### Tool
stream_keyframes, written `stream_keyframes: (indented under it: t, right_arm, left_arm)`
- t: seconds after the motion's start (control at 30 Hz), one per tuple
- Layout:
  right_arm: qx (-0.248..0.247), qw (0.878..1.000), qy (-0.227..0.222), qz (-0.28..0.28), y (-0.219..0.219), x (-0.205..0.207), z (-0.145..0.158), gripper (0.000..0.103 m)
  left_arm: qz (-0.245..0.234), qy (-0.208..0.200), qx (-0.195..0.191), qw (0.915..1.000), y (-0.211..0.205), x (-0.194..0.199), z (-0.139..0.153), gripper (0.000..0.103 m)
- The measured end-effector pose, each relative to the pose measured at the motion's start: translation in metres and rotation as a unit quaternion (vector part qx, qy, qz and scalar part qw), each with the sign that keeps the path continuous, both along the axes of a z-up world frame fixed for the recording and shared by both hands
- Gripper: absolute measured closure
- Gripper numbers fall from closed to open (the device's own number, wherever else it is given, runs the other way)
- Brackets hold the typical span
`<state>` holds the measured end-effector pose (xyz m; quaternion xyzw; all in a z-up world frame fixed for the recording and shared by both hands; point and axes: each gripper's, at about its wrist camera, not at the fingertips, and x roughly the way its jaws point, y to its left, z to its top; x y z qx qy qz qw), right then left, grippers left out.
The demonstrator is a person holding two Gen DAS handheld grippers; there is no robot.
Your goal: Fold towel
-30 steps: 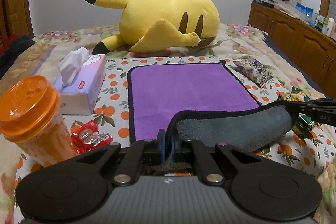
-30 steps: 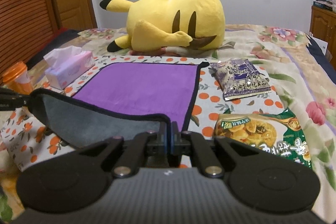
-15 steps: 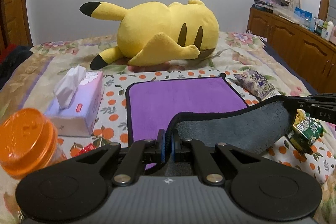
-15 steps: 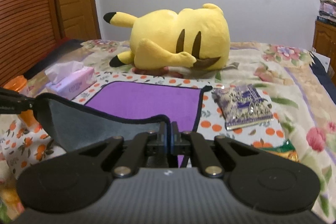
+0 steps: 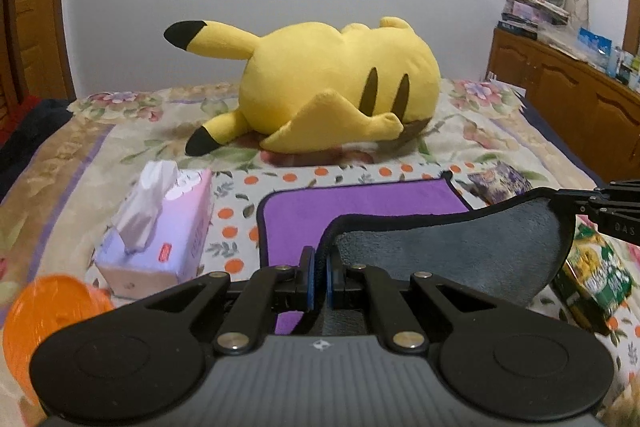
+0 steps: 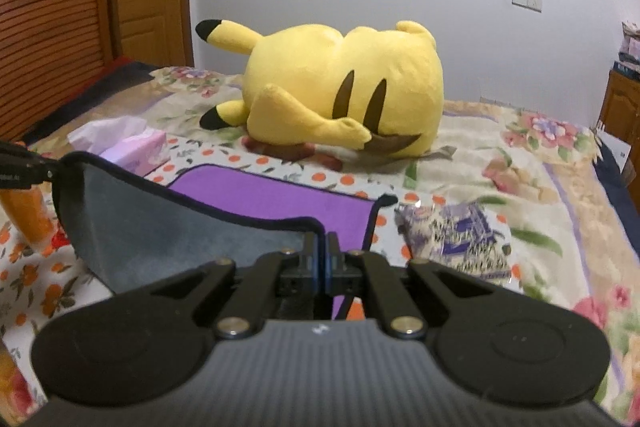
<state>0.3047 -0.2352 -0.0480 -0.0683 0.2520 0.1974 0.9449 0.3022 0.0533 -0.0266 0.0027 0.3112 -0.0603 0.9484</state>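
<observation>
A purple towel (image 5: 360, 203) with a grey underside and black trim lies on the bed; it also shows in the right wrist view (image 6: 272, 193). My left gripper (image 5: 320, 267) is shut on its near left corner. My right gripper (image 6: 321, 255) is shut on its near right corner. Both hold the near edge lifted above the bed, so the grey underside (image 5: 452, 259) hangs between them and faces me. The far half lies flat on the bed. The right gripper shows at the right edge of the left wrist view (image 5: 600, 211).
A yellow Pikachu plush (image 5: 340, 87) lies just beyond the towel. A pink tissue box (image 5: 160, 223) and an orange-lidded cup (image 5: 52, 311) stand to the left. Snack packets (image 6: 456, 231) (image 5: 592, 267) lie to the right. A wooden cabinet (image 5: 568, 95) lines the right wall.
Both grippers have risen and moved forward with the near edge of the towel. More of the towel is off the bed and less purple shows.
</observation>
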Motion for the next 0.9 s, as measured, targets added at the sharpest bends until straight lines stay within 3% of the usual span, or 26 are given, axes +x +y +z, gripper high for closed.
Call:
stream_keyframes:
  t: [0.17,0.5,0.9]
  right_arm:
    - [-0.006,1.000,-0.010,-0.002,0.004,0.019,0.008,0.100]
    - [-0.006,1.000,-0.025,-0.008,0.008,0.046,0.011,0.100]
    - [-0.008,0.999,-0.039,-0.023,0.011,0.063,0.005,0.100]
  left_arm:
    - [0.005,-0.009,0.008,0.9999,-0.004,0.019,0.010,0.095]
    - [0.023,-0.018,-0.017,0.9994,0.001,0.051,0.018,0.095]
    - [0.019,-0.025,0.025,0.9992,-0.009,0.074,0.016,0.095]
